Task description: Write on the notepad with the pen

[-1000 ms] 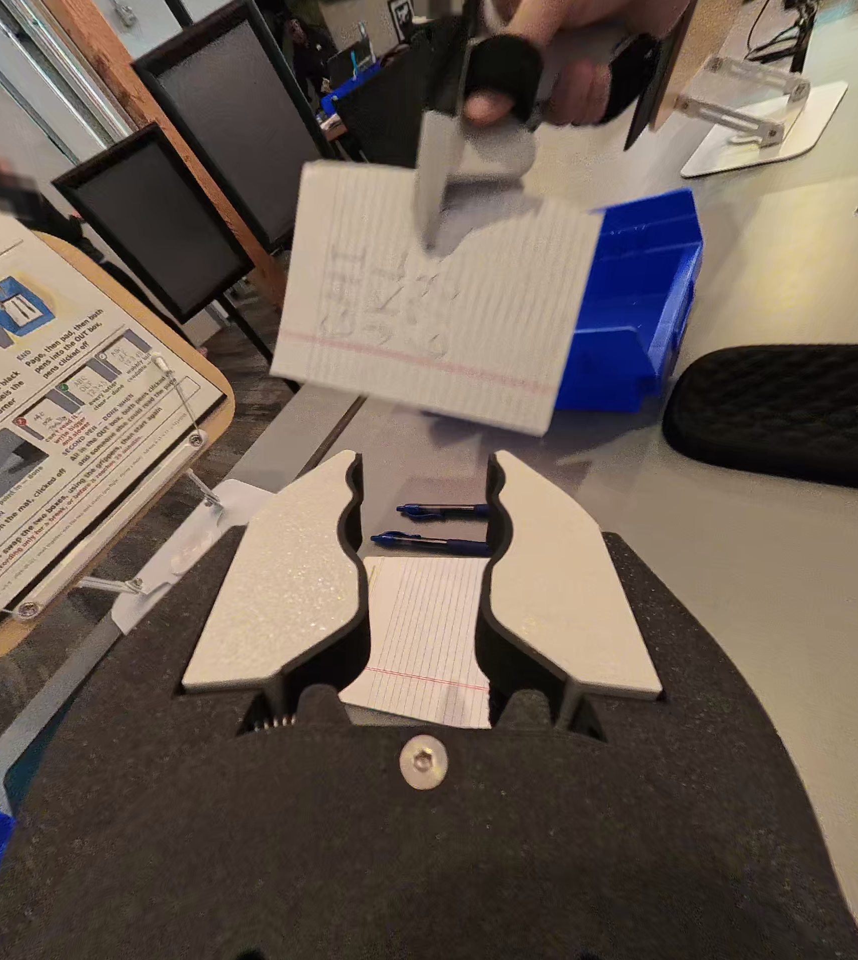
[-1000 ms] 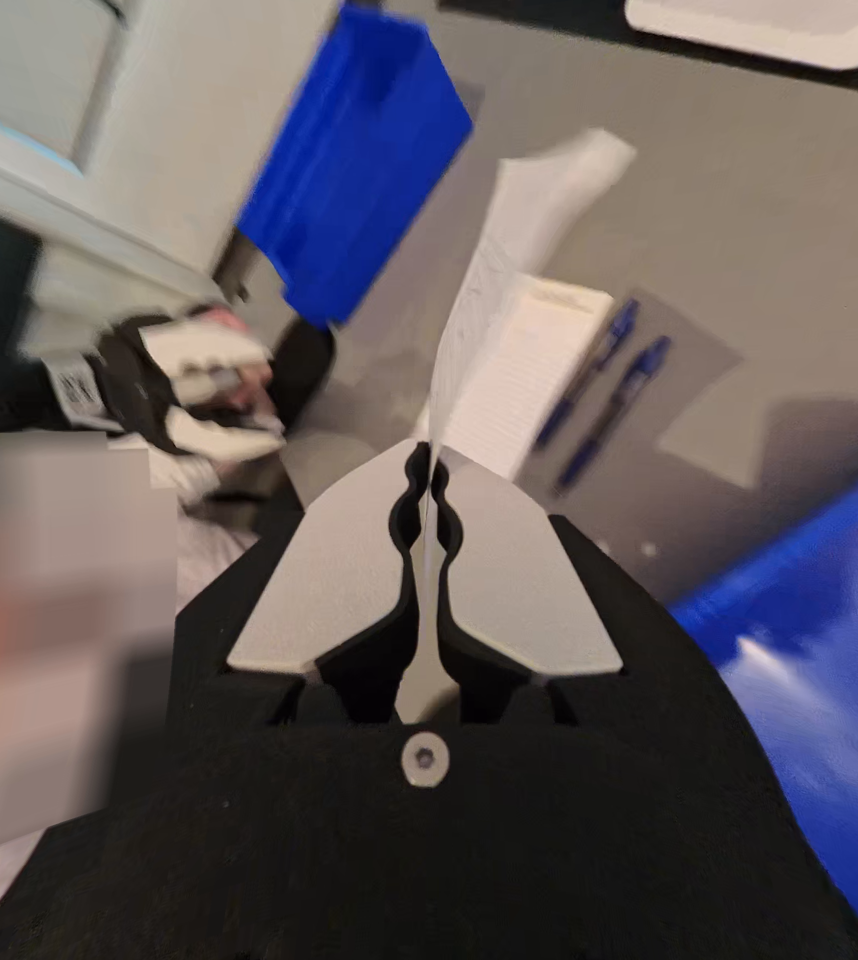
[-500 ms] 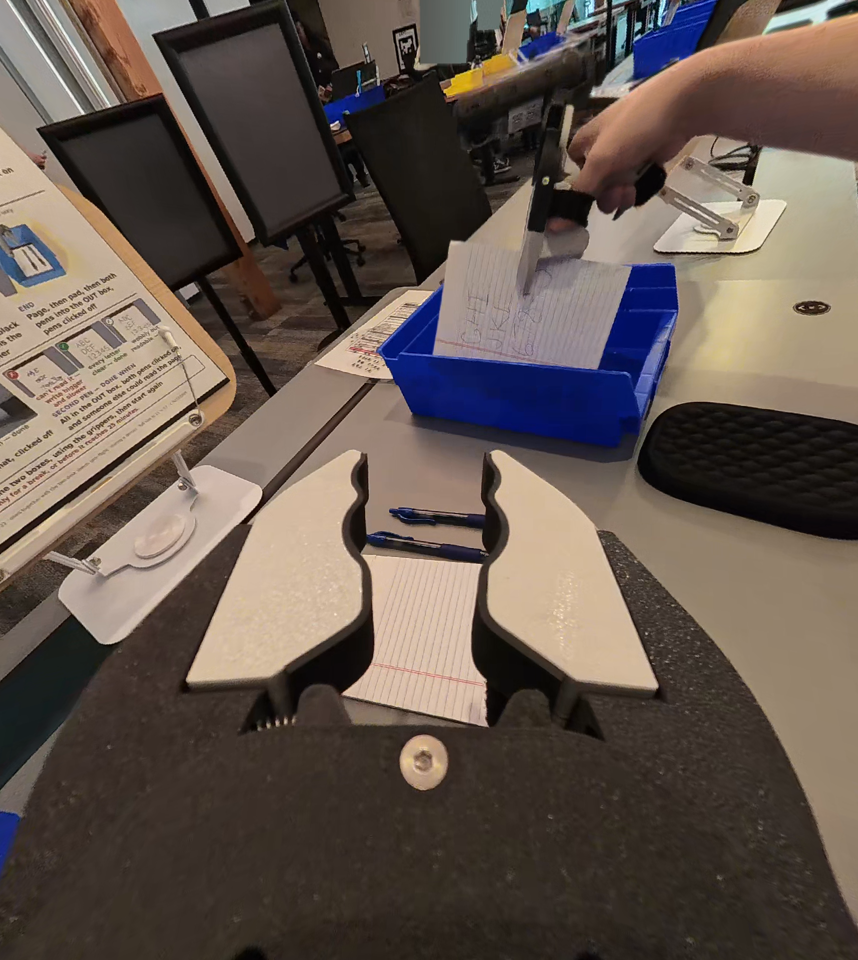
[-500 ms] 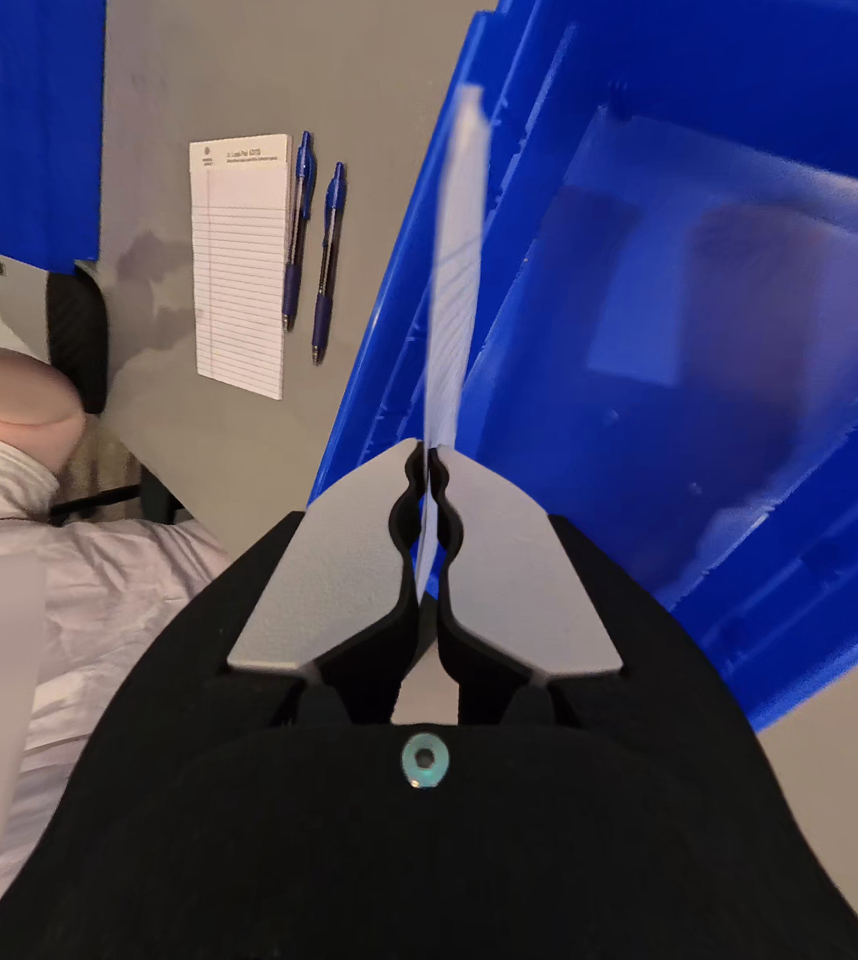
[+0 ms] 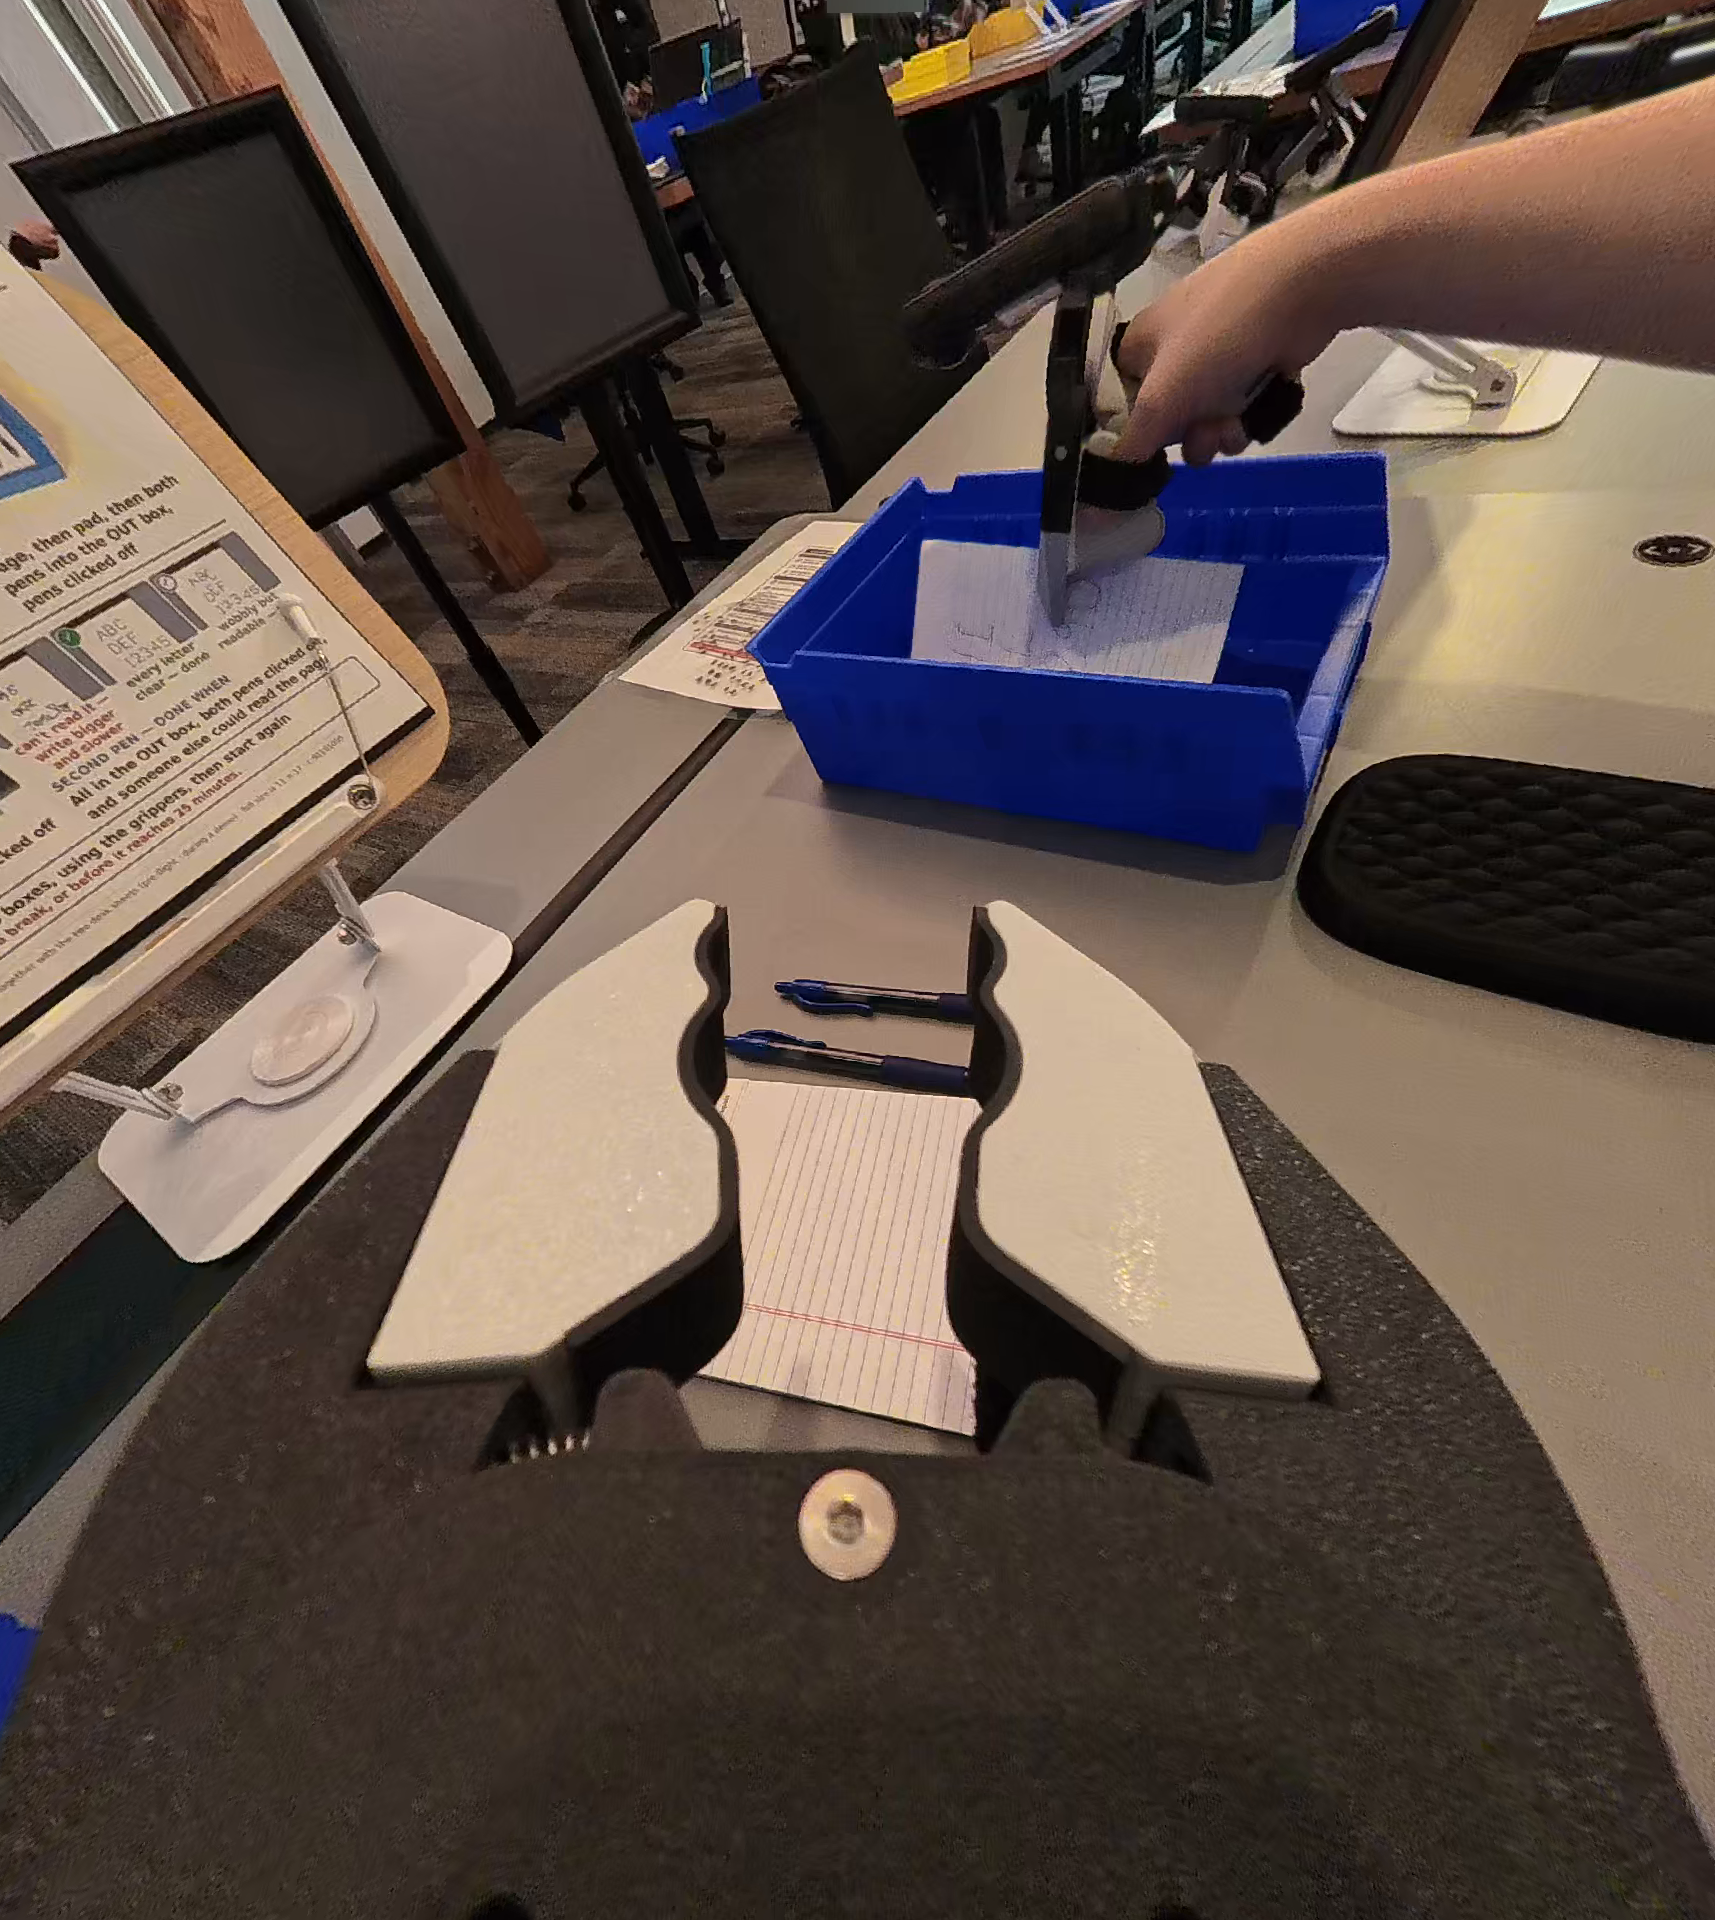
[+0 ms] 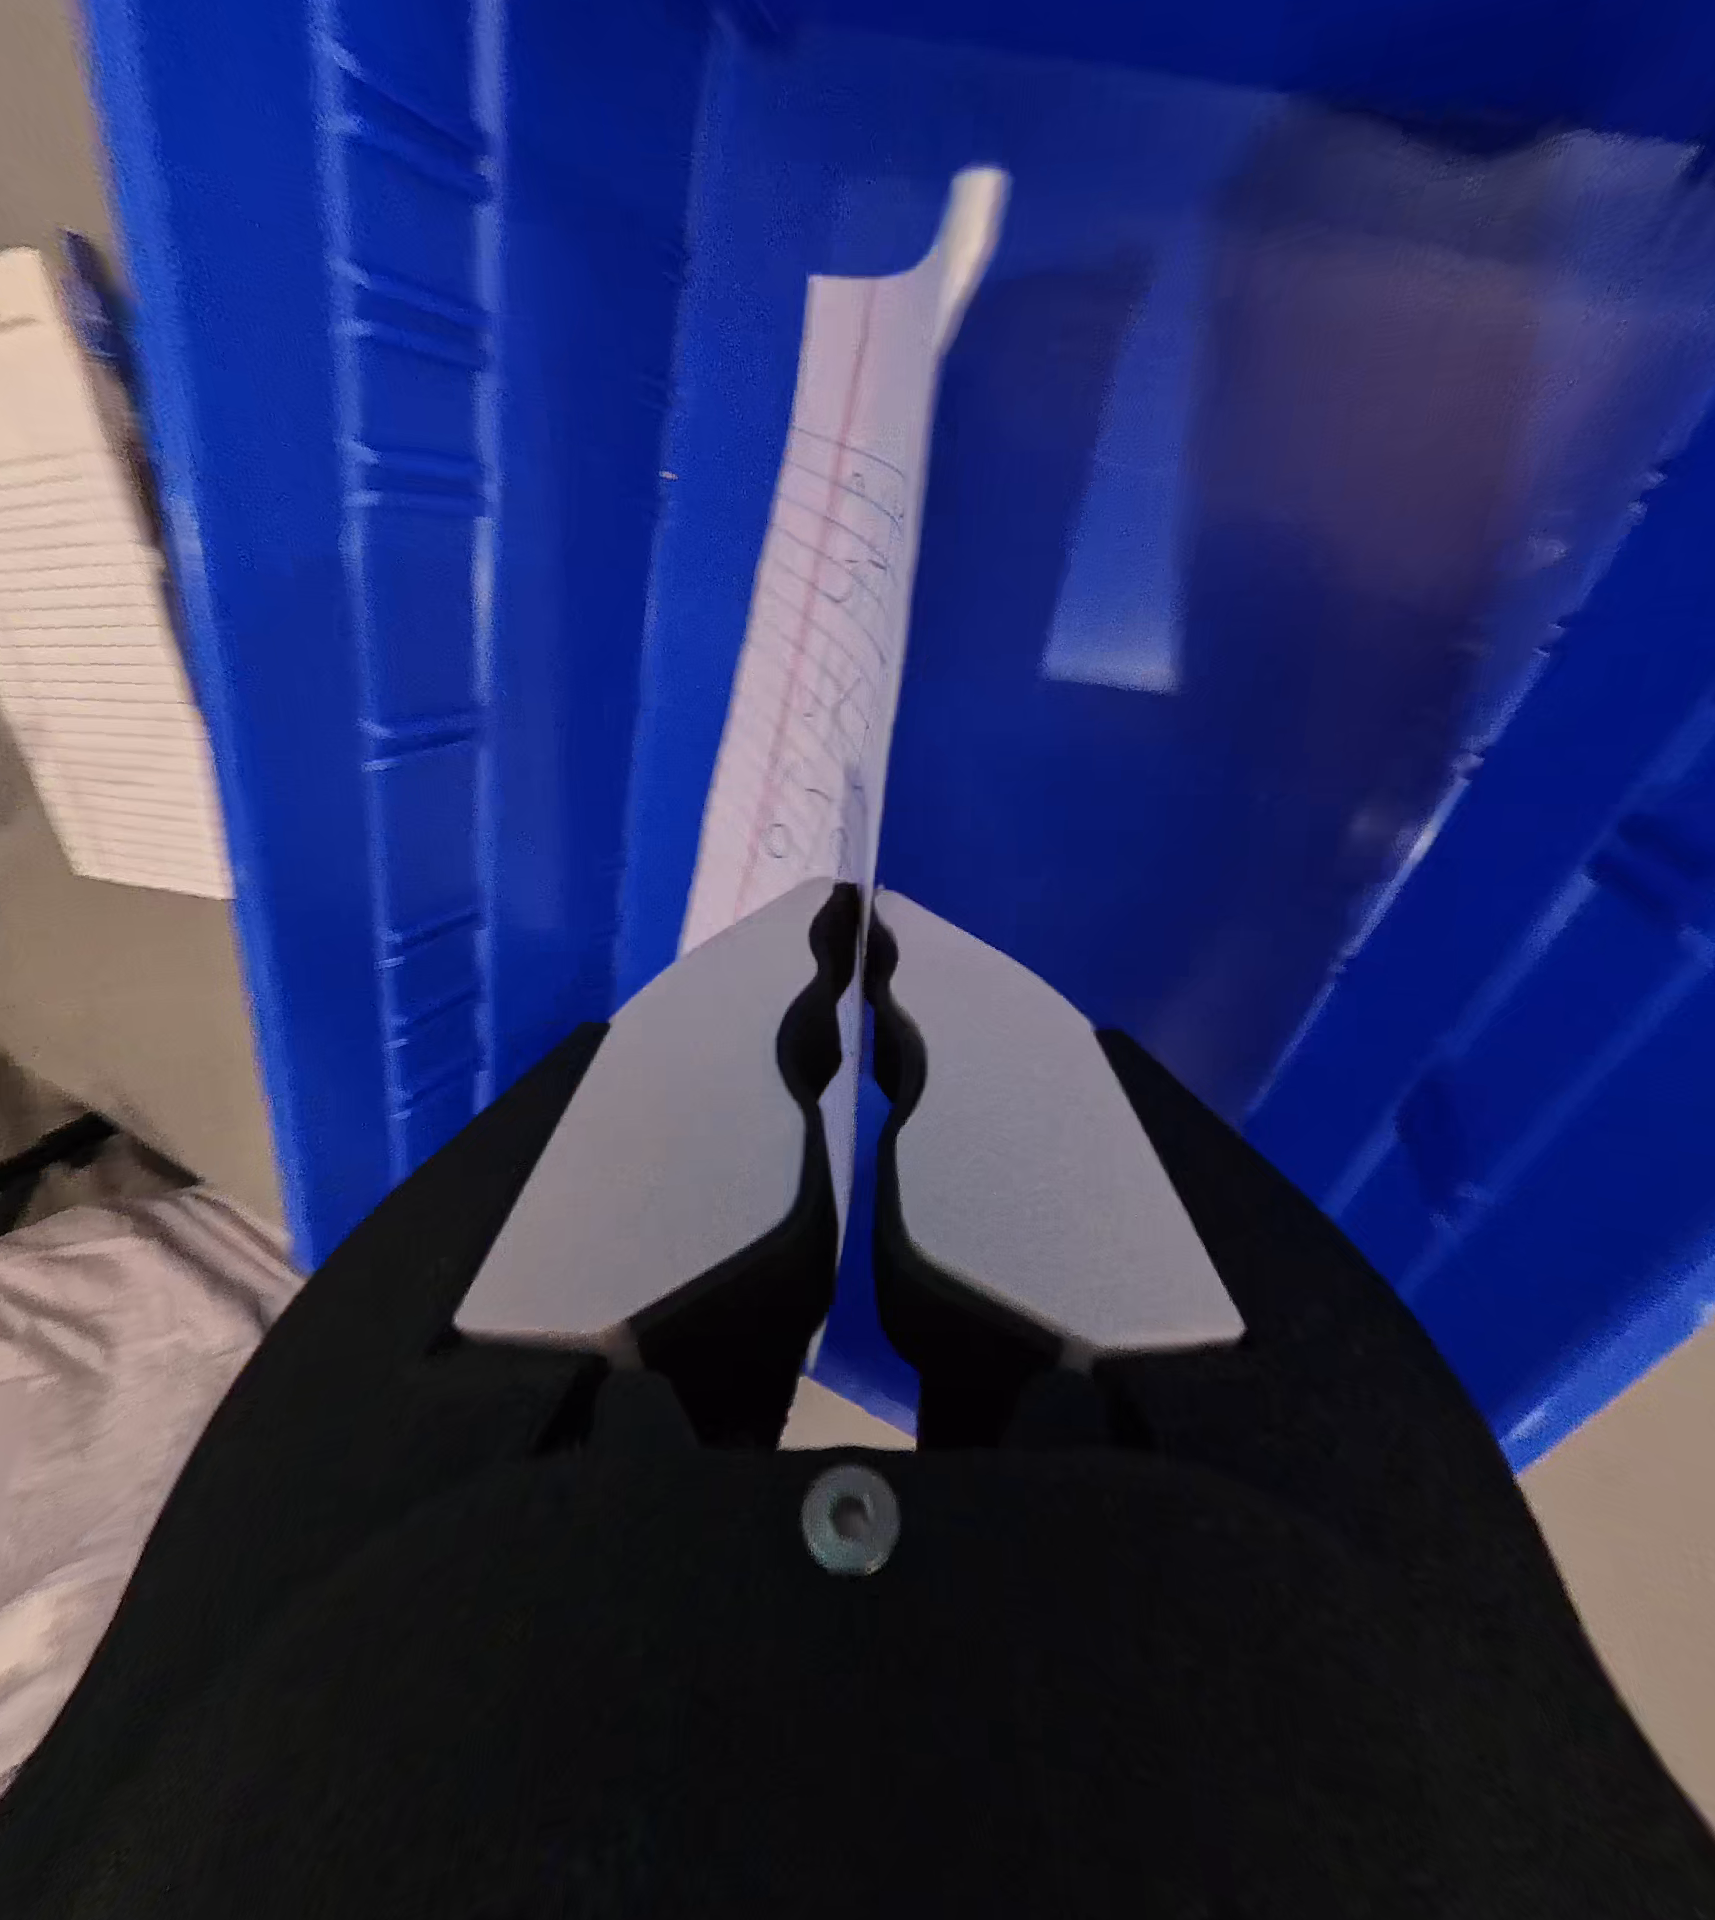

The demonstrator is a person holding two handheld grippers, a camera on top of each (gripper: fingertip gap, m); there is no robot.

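My left gripper is open and empty, above the lined notepad on the grey table. Two blue pens lie side by side just beyond the pad. My right gripper is shut on a torn-off written page and holds it on edge inside the blue bin. In the left wrist view the right gripper points down into the blue bin, with the page partly below the rim. The notepad also shows at the left of the right wrist view.
A black padded mat lies right of the bin. An instruction board on a white stand is at the left table edge. A printed sheet lies left of the bin. Another white stand is behind it. About 40 cm separates my left fingertips from my right.
My right gripper carried the page from above the notepad to the blue bin and lowered it inside. My left gripper stayed open over the notepad.
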